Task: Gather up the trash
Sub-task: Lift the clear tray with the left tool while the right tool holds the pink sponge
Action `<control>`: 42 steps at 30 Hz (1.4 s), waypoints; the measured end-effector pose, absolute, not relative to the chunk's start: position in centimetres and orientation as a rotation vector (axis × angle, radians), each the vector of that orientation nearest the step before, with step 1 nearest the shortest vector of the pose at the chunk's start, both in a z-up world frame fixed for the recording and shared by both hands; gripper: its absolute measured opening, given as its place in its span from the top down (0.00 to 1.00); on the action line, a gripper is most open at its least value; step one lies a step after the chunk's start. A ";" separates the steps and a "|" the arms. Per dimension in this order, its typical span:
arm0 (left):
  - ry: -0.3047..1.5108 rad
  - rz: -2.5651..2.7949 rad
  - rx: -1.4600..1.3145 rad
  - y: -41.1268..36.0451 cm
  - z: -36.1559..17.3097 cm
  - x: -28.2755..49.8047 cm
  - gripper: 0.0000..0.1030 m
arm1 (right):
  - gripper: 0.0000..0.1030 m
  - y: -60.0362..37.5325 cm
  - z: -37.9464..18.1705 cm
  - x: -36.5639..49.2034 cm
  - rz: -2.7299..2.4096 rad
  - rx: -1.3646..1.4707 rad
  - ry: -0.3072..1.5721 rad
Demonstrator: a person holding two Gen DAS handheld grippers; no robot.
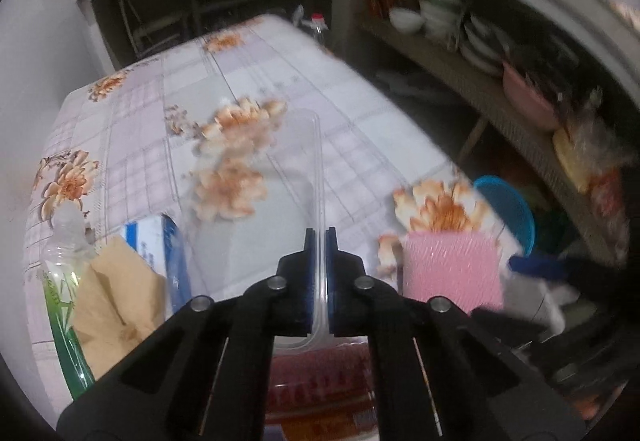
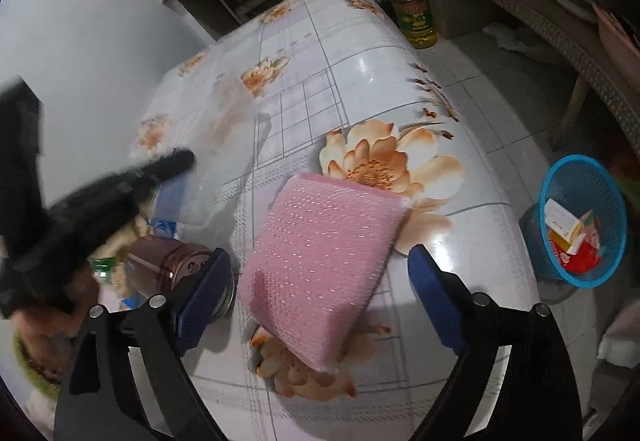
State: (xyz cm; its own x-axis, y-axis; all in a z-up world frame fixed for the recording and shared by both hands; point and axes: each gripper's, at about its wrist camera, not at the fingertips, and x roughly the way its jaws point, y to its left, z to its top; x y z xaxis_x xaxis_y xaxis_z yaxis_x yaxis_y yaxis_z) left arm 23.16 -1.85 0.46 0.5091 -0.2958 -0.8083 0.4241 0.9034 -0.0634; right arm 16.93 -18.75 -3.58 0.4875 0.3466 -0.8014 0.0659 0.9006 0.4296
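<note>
- Table under a glossy white oilcloth printed with orange flowers and a grey grid [image 2: 360,53]: the work surface; the trash items lie clustered at its near end, within reach of both hands.
- Blue plastic mesh waste basket [image 2: 576,225]: on the floor just off the table's right edge, already holding cartons and wrappers, so likely the drop point. Print on the cartons is too small to read.
- Clear thin-walled plastic container [image 1: 288,177]: left gripper [image 1: 320,245] has its blue pads pressed together on the container's rim, pinching it, probably for carrying to the basket.
- Pink knitted rectangular scouring pad [image 2: 324,265]: flat on the cloth; right gripper [image 2: 320,281] hangs over it, jaws spread wide, one either side, not touching.
- Dark red glass jar [image 2: 172,265]: lies beside the right gripper's left finger.
- Clear plastic bottle with green leaf-pattern label [image 1: 64,281]: no wording legible.
</note>
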 end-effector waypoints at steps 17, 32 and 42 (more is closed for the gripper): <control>0.882 -0.444 0.042 0.6 2.4 23.3 0.98 | 0.14 -17.5 -3.6 18.2 0.166 0.009 1.037; 0.875 -0.469 0.026 -0.7 2.3 22.6 0.99 | 0.10 -19.4 -5.1 17.6 0.098 0.245 1.079; 0.855 -0.472 0.055 -2.0 1.8 21.7 0.98 | 0.10 -17.6 -5.0 17.2 0.078 0.209 1.061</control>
State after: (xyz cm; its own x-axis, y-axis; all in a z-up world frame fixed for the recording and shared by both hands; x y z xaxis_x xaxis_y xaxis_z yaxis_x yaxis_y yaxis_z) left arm 21.66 -2.04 1.83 0.5599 -0.3784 -0.7371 0.4216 0.8959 -0.1398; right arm 17.20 -17.58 -5.02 0.4875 0.1641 -0.8576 0.0366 0.9775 0.2079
